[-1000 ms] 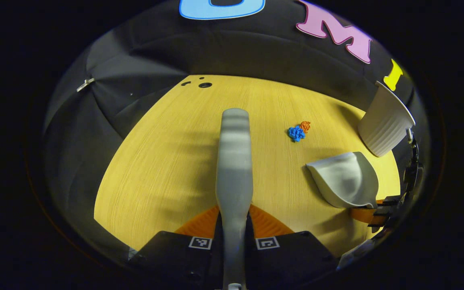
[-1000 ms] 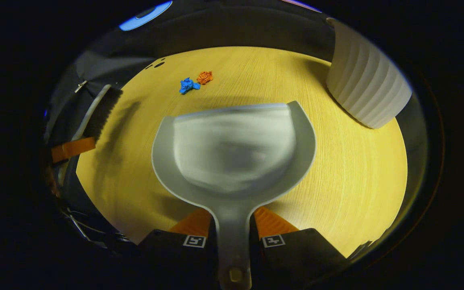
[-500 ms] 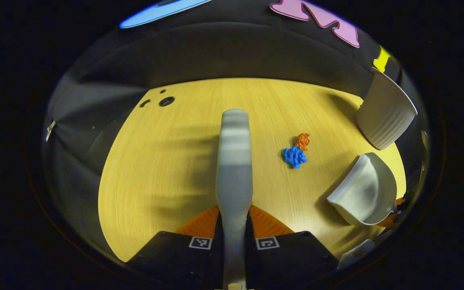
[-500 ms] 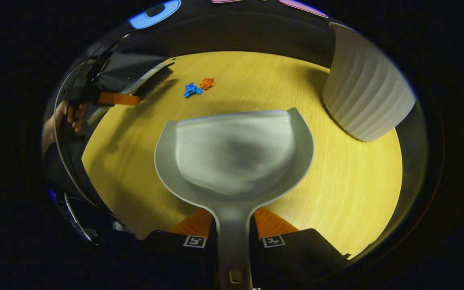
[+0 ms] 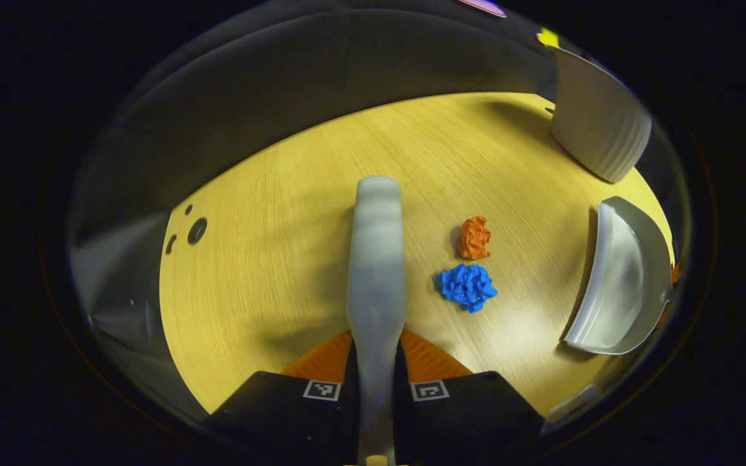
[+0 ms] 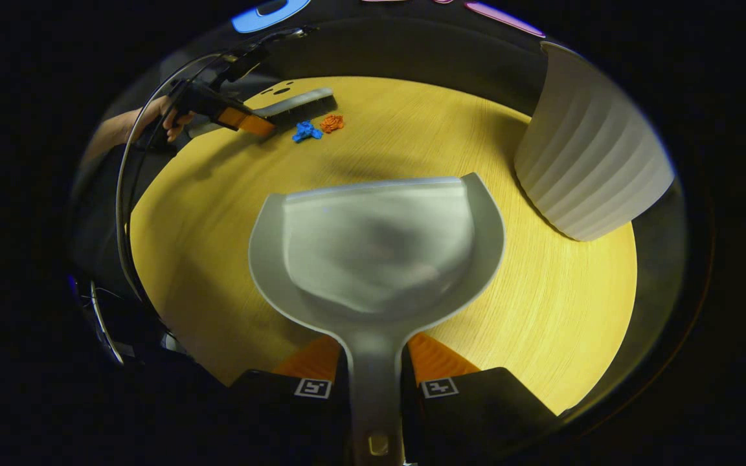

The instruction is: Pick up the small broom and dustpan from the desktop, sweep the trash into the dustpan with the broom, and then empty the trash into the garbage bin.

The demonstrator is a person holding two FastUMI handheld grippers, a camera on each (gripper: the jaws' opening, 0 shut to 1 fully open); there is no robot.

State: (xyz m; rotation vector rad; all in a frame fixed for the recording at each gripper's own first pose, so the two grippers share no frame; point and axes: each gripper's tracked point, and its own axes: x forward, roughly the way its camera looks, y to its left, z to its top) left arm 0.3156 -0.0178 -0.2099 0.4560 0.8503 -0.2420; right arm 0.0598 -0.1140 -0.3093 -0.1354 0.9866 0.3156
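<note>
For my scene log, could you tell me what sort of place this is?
Probably a staged recording booth: a bare wooden desktop backed by black cloth, set only with a ribbed white bin and two crumpled paper scraps.

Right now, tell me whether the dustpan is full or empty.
Empty. The dustpan shows a bare scoop, and the blue scrap and the orange scrap lie on the desktop.
</note>
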